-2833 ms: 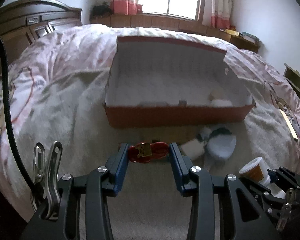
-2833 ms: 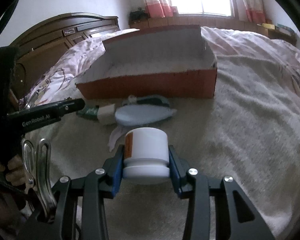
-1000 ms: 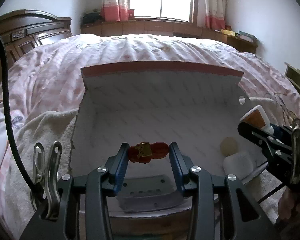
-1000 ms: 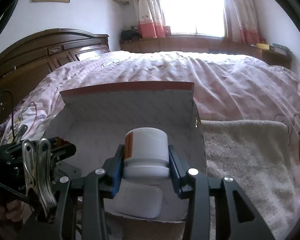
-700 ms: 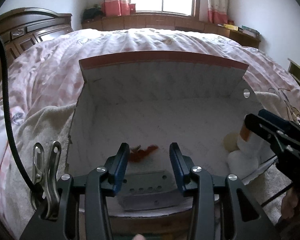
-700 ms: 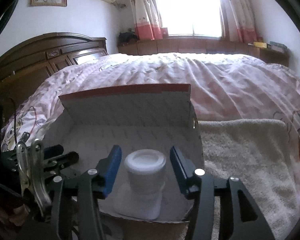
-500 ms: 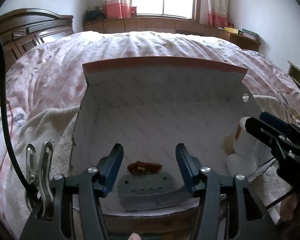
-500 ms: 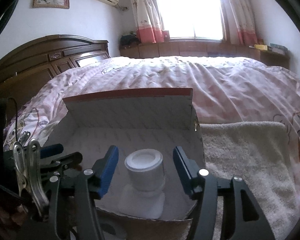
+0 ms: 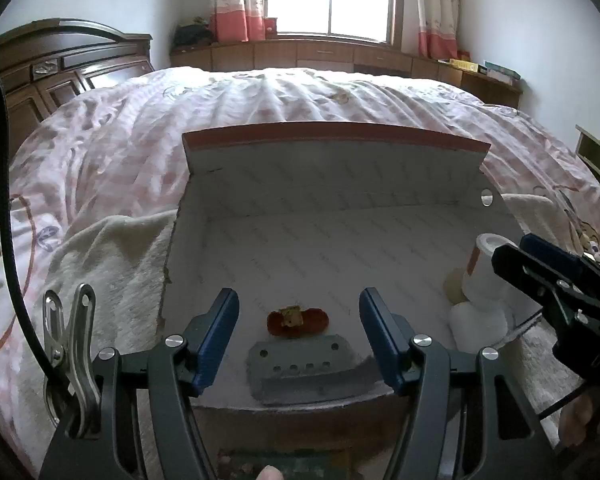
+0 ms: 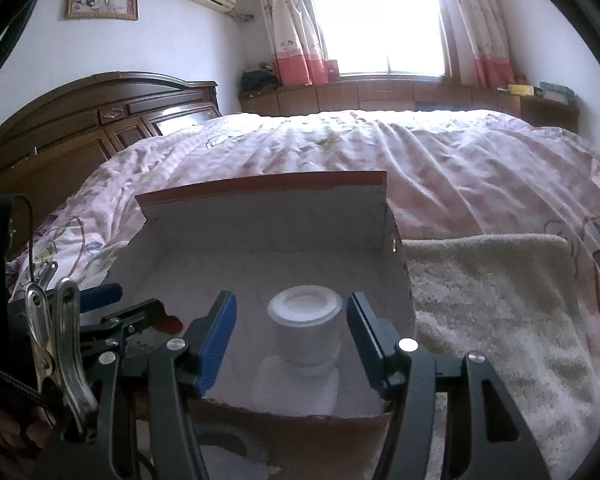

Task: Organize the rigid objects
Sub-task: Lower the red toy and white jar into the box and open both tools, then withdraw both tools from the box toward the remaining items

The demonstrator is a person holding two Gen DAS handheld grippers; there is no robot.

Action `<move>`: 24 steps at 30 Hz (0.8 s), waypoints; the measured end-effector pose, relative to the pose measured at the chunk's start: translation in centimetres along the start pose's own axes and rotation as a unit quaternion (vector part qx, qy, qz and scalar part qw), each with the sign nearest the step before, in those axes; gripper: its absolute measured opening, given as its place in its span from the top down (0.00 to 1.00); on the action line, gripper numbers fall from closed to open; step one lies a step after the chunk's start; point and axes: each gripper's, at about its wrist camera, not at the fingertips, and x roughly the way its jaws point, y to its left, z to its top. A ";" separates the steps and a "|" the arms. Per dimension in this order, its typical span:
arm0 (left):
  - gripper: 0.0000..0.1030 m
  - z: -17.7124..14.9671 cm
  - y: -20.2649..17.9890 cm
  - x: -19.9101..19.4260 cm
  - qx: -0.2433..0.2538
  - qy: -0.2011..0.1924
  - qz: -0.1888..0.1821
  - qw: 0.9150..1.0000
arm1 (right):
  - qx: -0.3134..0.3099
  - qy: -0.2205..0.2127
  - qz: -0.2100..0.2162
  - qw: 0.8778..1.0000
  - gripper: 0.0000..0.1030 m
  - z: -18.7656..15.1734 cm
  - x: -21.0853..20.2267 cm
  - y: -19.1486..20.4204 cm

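Released since the earlier frames, both objects now lie inside the open shoebox (image 9: 180, 264), and neither gripper holds anything. Nearest, the left gripper (image 9: 299, 336) is held over the box's front edge, its blue jaws opening wider with nothing pressed between them. Just past a grey perforated insert (image 9: 300, 364), the red toy figure (image 9: 298, 321) is seen lying flat on the box floor, apart from both pads. To the right, the right gripper (image 10: 291, 334) is held with its jaws parted; the white jar (image 10: 305, 330) stands upright between them, untouched, set on a white block (image 10: 296, 388) in the right front corner, beside a pale round piece (image 9: 453, 285). Beyond these, much bare floor is left up to the back wall and the raised lid. A cream fleece blanket (image 10: 492, 304) borders both sides, with the pink quilt (image 9: 300, 96) behind.
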 end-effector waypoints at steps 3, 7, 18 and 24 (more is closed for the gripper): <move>0.38 -0.1 0.2 -0.4 -0.002 0.000 0.000 1.000 | 0.002 0.000 0.001 1.000 0.41 -0.2 -0.4 0.2; 0.38 -0.5 0.3 -1.1 -0.005 0.000 -0.001 1.000 | 0.007 0.001 0.001 1.000 0.41 -0.5 -1.1 0.3; 0.38 -1.1 0.4 -2.8 -0.008 -0.004 -0.001 1.000 | 0.018 0.009 0.005 1.000 0.41 -1.7 -2.8 0.8; 0.38 -2.0 0.7 -4.1 -0.014 -0.003 -0.002 1.000 | 0.028 0.017 0.005 0.999 0.41 -2.6 -3.5 0.8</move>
